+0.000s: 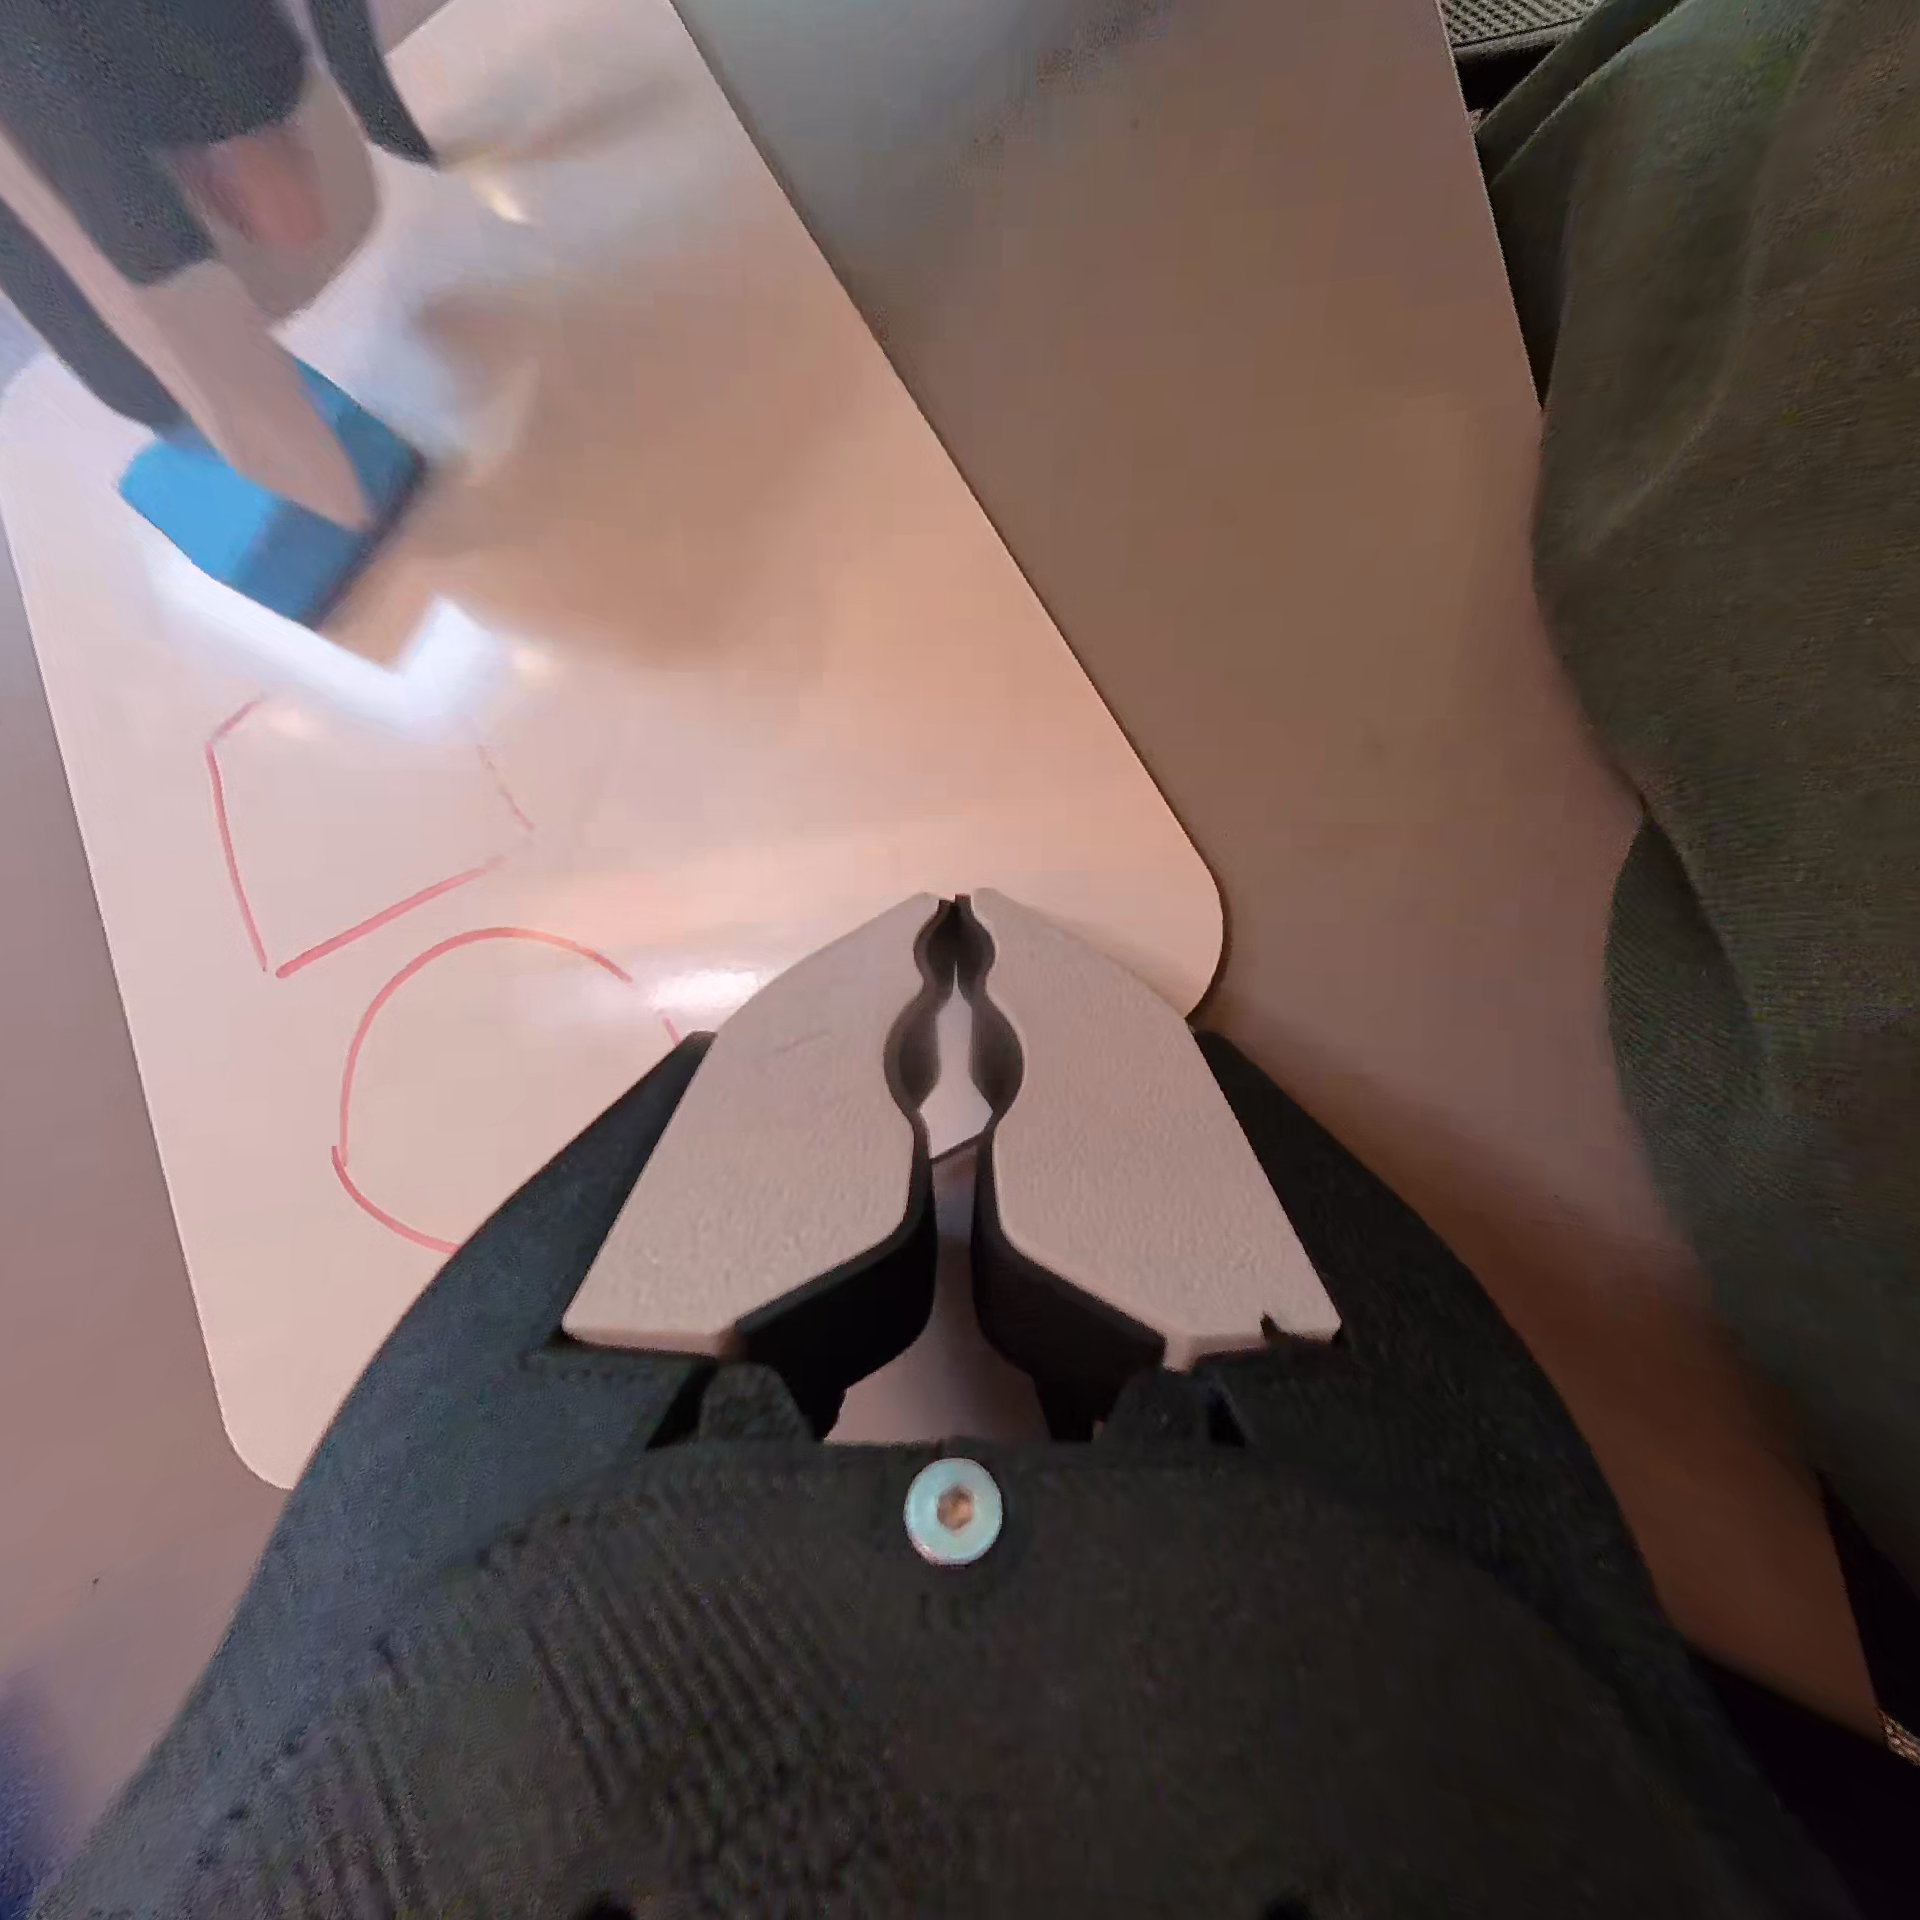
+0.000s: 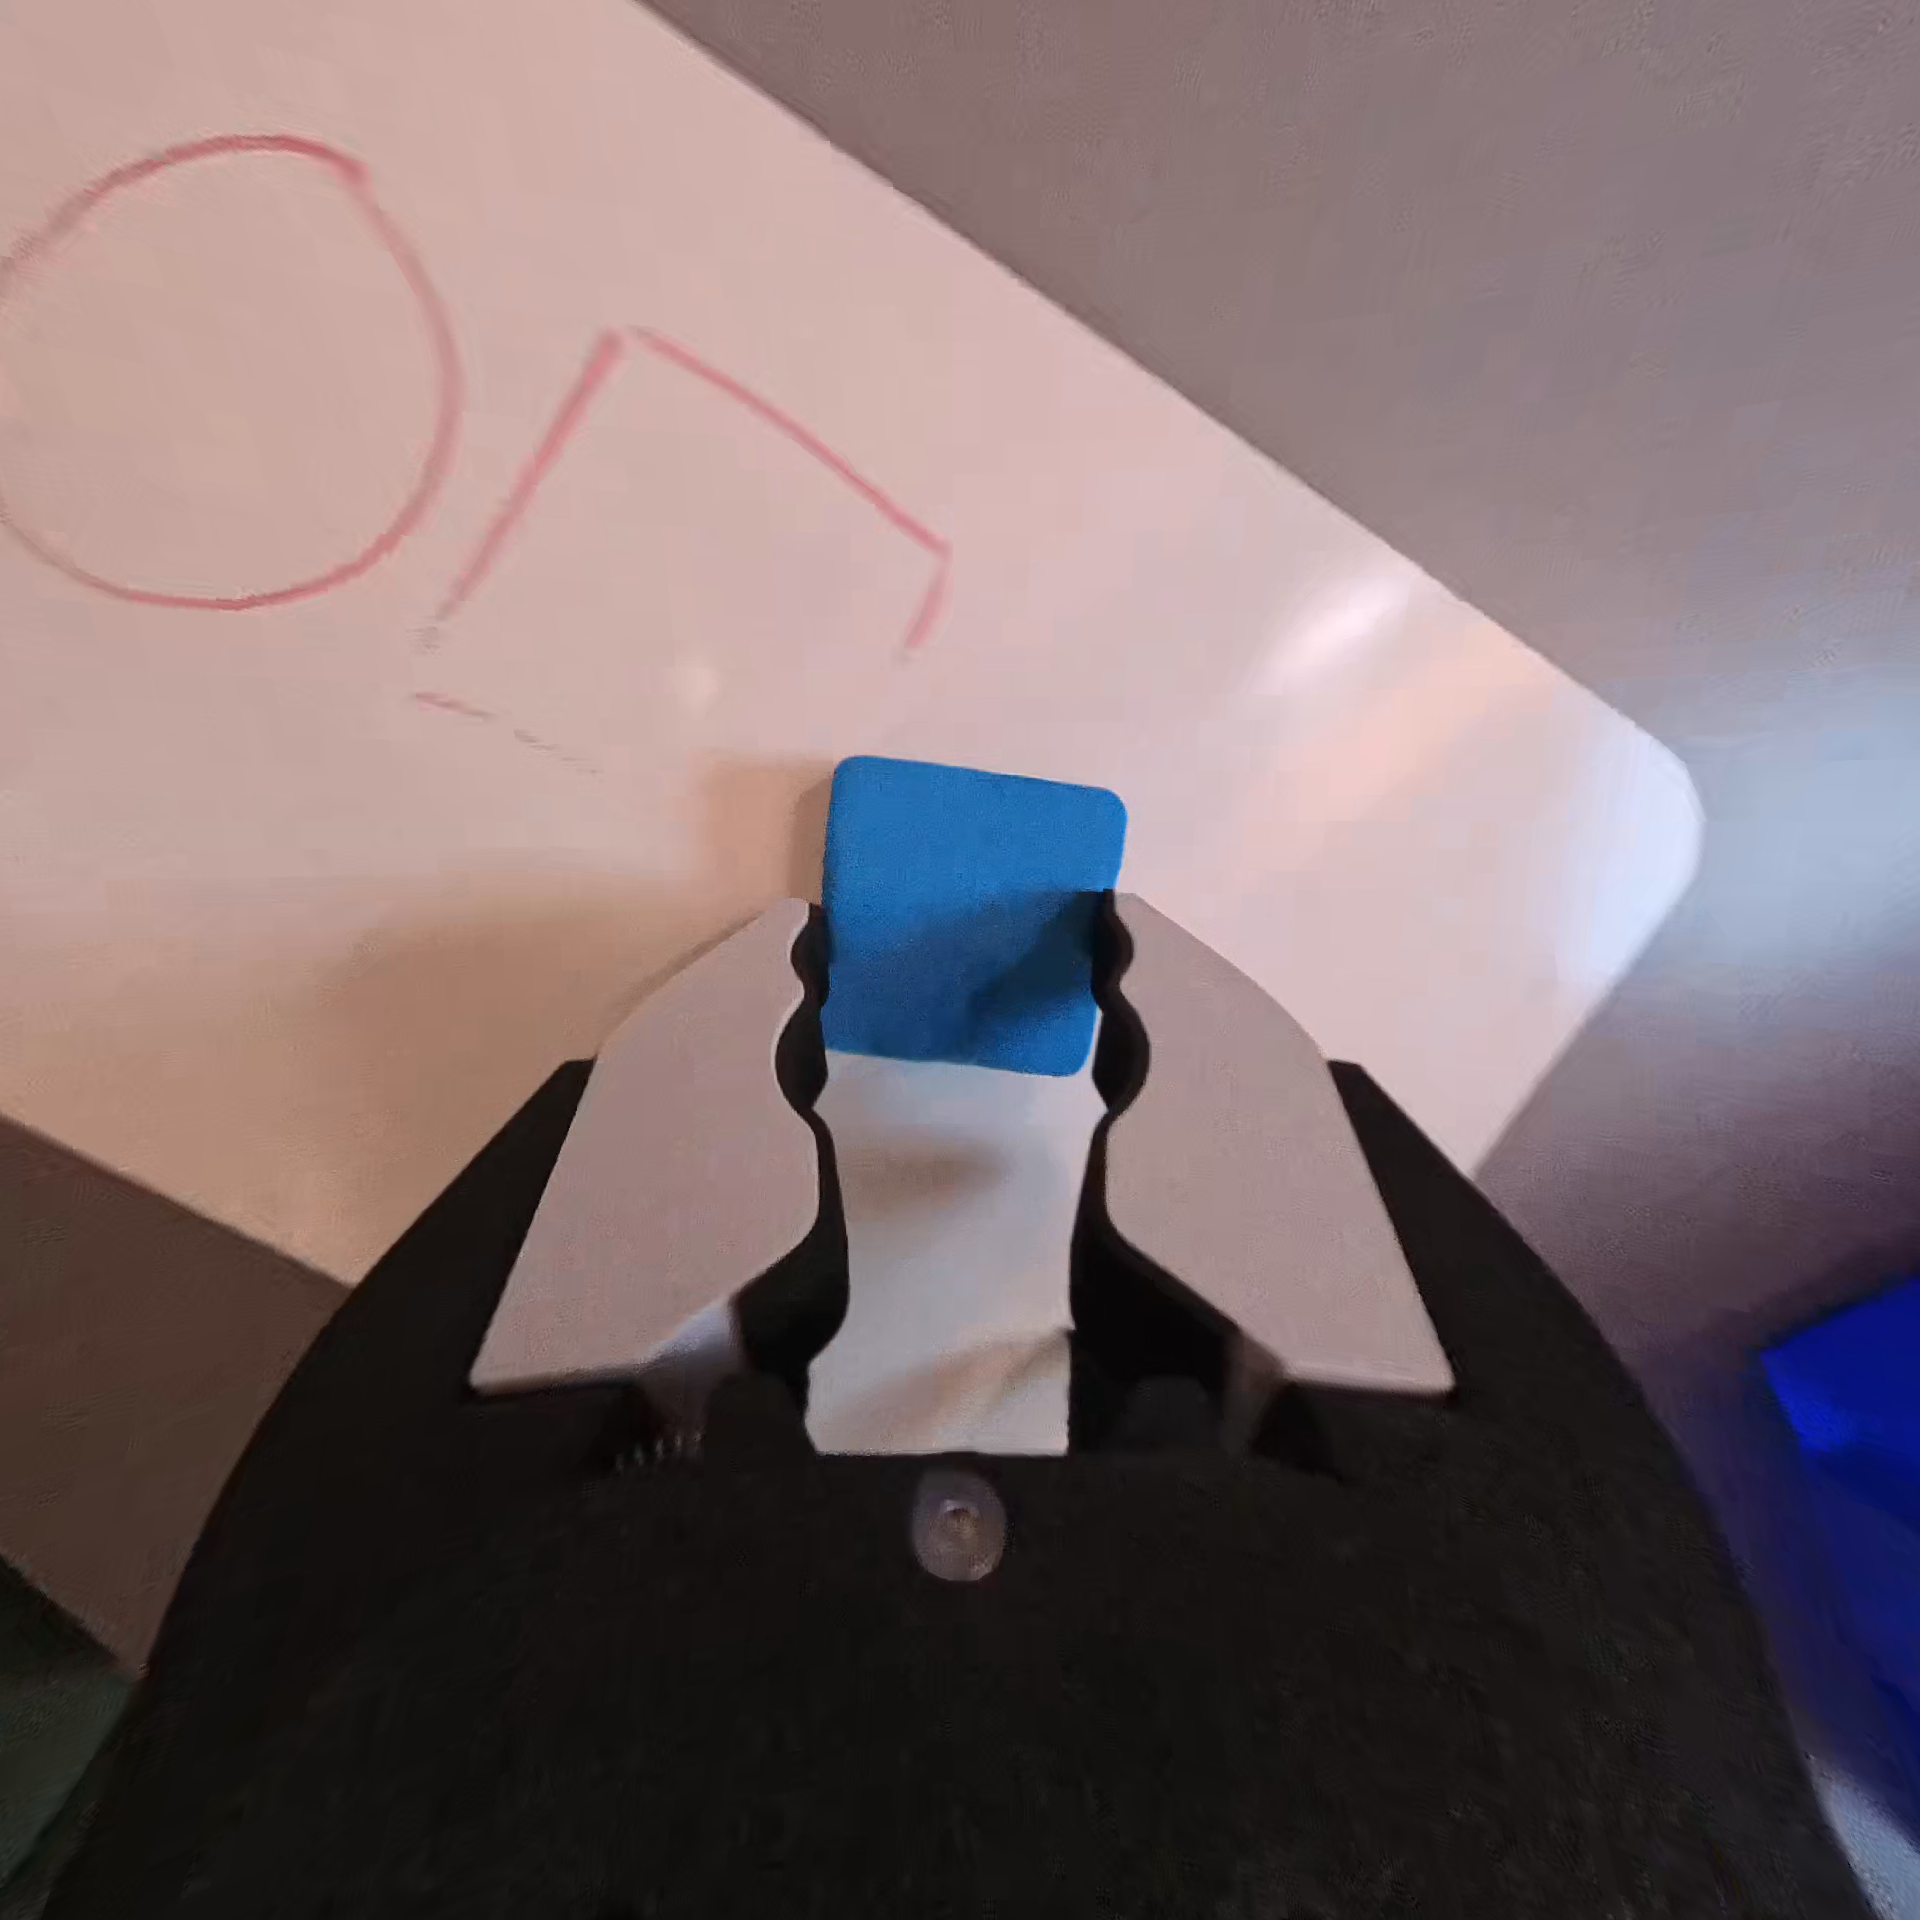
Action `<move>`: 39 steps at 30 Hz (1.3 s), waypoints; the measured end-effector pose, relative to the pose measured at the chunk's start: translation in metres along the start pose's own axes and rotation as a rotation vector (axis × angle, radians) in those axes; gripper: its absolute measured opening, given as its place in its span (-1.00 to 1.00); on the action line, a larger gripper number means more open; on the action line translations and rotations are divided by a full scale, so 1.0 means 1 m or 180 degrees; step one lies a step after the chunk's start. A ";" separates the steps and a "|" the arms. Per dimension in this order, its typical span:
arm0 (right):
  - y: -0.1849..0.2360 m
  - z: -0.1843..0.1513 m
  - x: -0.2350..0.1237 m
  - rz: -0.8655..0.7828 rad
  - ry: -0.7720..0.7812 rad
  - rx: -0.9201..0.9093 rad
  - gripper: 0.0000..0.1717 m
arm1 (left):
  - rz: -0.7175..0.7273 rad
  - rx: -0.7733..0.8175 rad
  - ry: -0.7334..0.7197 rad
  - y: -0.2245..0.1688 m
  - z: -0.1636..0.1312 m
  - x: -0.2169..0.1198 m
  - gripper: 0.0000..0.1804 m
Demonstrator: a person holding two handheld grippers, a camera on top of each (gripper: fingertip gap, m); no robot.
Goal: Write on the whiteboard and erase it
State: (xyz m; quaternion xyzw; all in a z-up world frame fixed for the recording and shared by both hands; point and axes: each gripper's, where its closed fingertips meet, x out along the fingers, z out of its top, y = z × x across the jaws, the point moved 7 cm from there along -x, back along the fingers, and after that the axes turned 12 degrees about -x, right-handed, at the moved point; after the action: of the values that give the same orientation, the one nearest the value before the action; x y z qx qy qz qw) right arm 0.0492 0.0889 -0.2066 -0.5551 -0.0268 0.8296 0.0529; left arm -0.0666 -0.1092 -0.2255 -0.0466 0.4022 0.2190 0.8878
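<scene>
Whiteboard (image 2: 1039,644) w/ red shapes (image 2: 229,364); right gripper (image 2: 961,914) clamps blue eraser (image 2: 966,914).

A plain grey-brown counter (image 1: 1299,520) is taking up the ground on both sides of the scene, showing bare and matte in the left wrist view and lying in shadow along the upper right of the right wrist view (image 2: 1351,260). A person's dark olive-green garment (image 1: 1714,623) is filling the right edge of the left wrist view, its cloth folding softly just beyond the counter's edge. A strip of dark mesh-like material (image 1: 1507,21) is peeking out at the top right corner there. In the right wrist view, a vivid blue object (image 2: 1849,1392) is sitting at the lower right edge, blurred and cut off, so its kind cannot be told.
</scene>
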 end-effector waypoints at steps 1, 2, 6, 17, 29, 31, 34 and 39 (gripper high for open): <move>0.025 0.011 0.002 0.0111 -0.0045 -0.0195 -0.43 | -0.0010 -0.0007 -0.0003 0.000 0.000 0.000 -0.99; 0.051 0.024 0.005 0.0201 -0.0095 -0.0456 -0.42 | -0.0013 -0.0005 0.0001 0.001 0.001 0.000 -0.99; 0.073 0.050 0.013 0.0337 -0.0117 -0.0837 -0.42 | 0.0015 0.0003 -0.0001 0.000 0.001 0.000 -0.99; 0.087 0.080 0.023 0.0411 -0.0153 -0.1194 -0.42 | -0.0027 -0.0023 -0.0026 -0.002 0.000 0.000 -0.99; 0.091 0.066 0.018 0.0488 -0.0113 -0.1151 -0.42 | -0.0033 -0.0023 -0.0046 -0.004 0.000 0.000 -0.99; 0.076 0.077 0.026 0.0471 -0.0173 -0.0996 -0.42 | -0.0051 -0.0017 -0.0052 -0.007 0.000 0.000 -0.99; -0.004 0.077 0.037 0.0160 -0.0074 -0.0337 -0.42 | -0.0023 -0.0004 -0.0048 -0.007 0.000 0.000 -0.99; 0.059 0.094 0.035 0.0476 0.0041 -0.1054 -0.42 | -0.0108 -0.0072 -0.0073 -0.005 -0.001 0.000 -0.99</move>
State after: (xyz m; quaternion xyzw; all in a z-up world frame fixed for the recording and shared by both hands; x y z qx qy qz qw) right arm -0.0543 0.0361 -0.2088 -0.5620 -0.1213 0.8120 -0.1009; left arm -0.0650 -0.1143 -0.2261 -0.0609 0.3885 0.2089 0.8954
